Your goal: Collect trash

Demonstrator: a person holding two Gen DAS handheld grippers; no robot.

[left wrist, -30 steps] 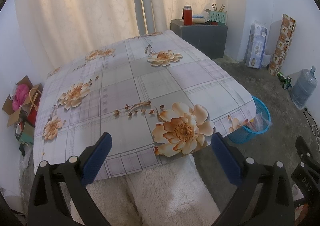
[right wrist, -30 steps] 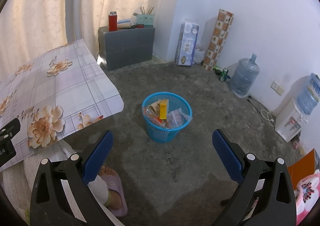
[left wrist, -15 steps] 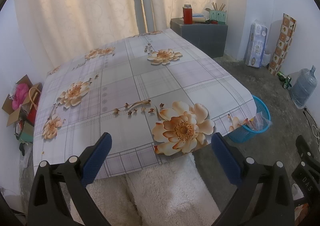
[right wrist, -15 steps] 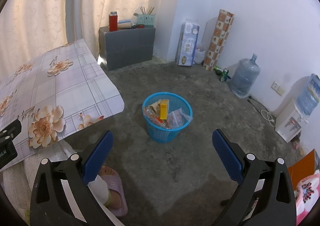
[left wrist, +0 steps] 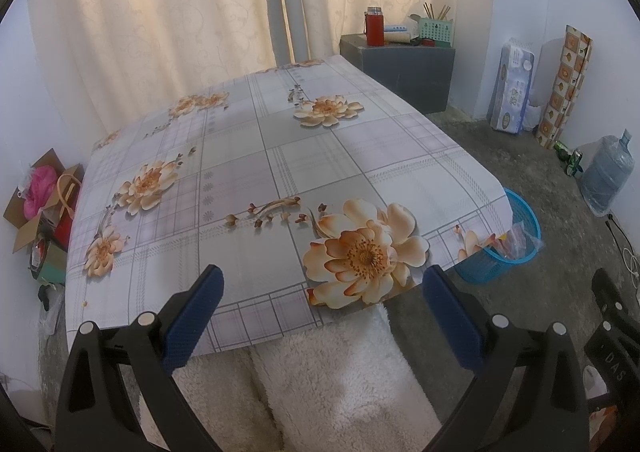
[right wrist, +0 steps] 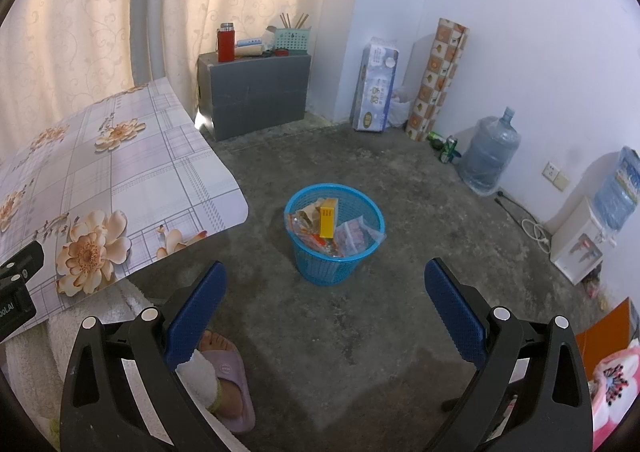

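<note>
Nothing has shifted noticeably since the earlier frames: both views show the same scene from almost the same spots.

Nearest in the left wrist view, the left gripper [left wrist: 320,316] has its blue-padded fingers [left wrist: 192,322] spread wide apart with nothing between them. Below them lies a white fluffy fabric [left wrist: 340,384], and just past it begins the counter [left wrist: 240,172], covered by a checked cloth with printed peach flowers and carrying nothing on its surface.

The right gripper [right wrist: 326,316] likewise has its fingers [right wrist: 456,316] apart and empty, held above the bare concrete floor [right wrist: 380,332]. Behind its left finger a person's foot [right wrist: 224,380] rests in a pale purple slipper.

Ahead of the right gripper, standing on the floor just off the counter's corner, is the blue mesh basket [right wrist: 335,268]. It holds the trash [right wrist: 332,224]: a yellow box upright among clear plastic wrappers and crumpled paper, one wrapper hanging over the rim.

Farther back, a grey box [right wrist: 256,92] by the curtains carries a red flask [right wrist: 226,42] and a green holder with chopsticks. Along the far wall stand a pack of tissue rolls [right wrist: 376,86], a patterned roll [right wrist: 434,80] and a large water jug [right wrist: 490,152].
</note>
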